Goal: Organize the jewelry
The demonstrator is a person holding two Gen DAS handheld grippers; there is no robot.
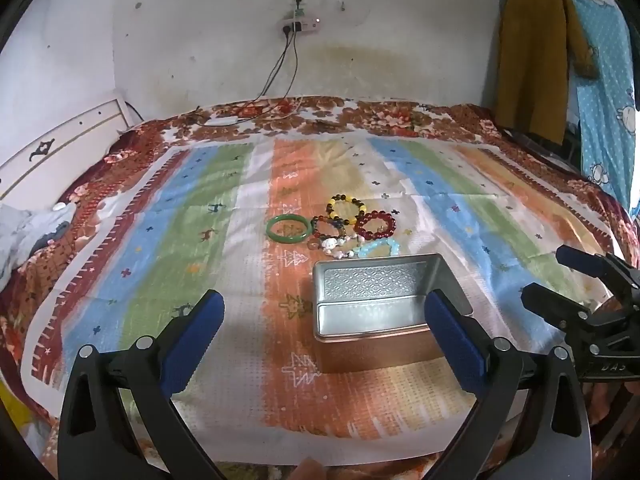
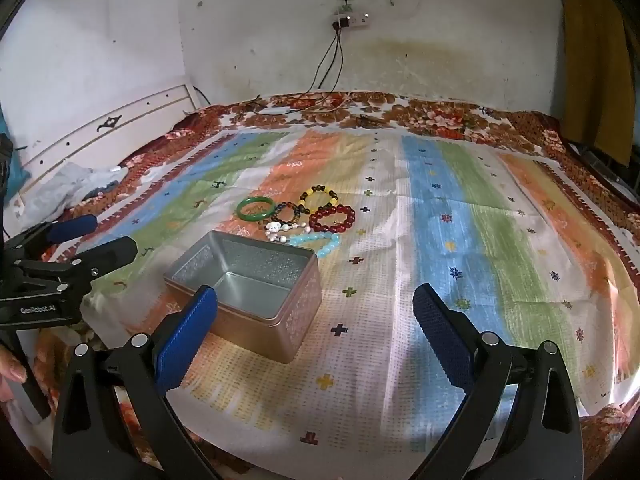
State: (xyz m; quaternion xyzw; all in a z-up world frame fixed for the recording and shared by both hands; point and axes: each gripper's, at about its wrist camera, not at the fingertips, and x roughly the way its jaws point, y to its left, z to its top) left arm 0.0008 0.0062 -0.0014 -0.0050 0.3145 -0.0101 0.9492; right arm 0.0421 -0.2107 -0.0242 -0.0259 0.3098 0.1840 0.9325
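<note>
An open, empty copper-coloured tin box [image 1: 380, 312] [image 2: 248, 292] sits on a striped cloth. Just beyond it lie a green bangle [image 1: 288, 229] [image 2: 256, 208], a yellow-and-dark bead bracelet [image 1: 346, 209] [image 2: 319, 199], a dark red bead bracelet [image 1: 375, 225] [image 2: 333, 218], a multicoloured dark bead bracelet [image 1: 329, 229] [image 2: 289, 213], a pale blue bead bracelet [image 1: 378, 249] [image 2: 320, 242] and a white shell string [image 1: 336, 246] [image 2: 276, 230]. My left gripper [image 1: 324, 324] is open and empty, before the box. My right gripper [image 2: 316, 320] is open and empty, right of the box.
The striped cloth [image 1: 200, 240] [image 2: 480, 240] covers a floral bedspread on a bed. A wall with a power strip [image 1: 300, 24] and hanging cables stands behind. Crumpled grey clothing [image 1: 28, 232] lies at the left edge. Hanging garments [image 1: 536, 48] are at the right.
</note>
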